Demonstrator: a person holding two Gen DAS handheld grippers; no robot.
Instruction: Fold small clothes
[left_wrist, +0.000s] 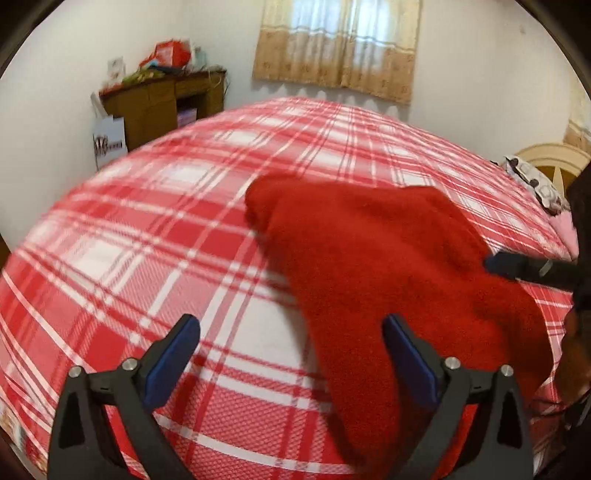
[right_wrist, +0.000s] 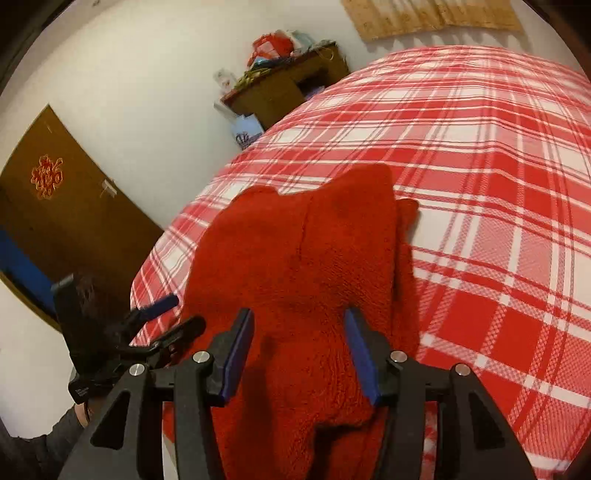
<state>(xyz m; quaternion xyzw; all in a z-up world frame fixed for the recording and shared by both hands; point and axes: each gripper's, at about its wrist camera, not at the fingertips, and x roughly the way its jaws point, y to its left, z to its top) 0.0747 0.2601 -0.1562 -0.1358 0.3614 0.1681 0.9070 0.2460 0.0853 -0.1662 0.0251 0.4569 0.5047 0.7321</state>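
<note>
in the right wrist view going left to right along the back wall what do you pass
brown door with a red knot ornament → white paper bag on the floor → cluttered wooden desk → tan curtain

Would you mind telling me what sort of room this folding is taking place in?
Most likely a bedroom in a home: a bed with a red plaid sheet, a curtained window, a cluttered wooden desk against the wall, and a brown door.
</note>
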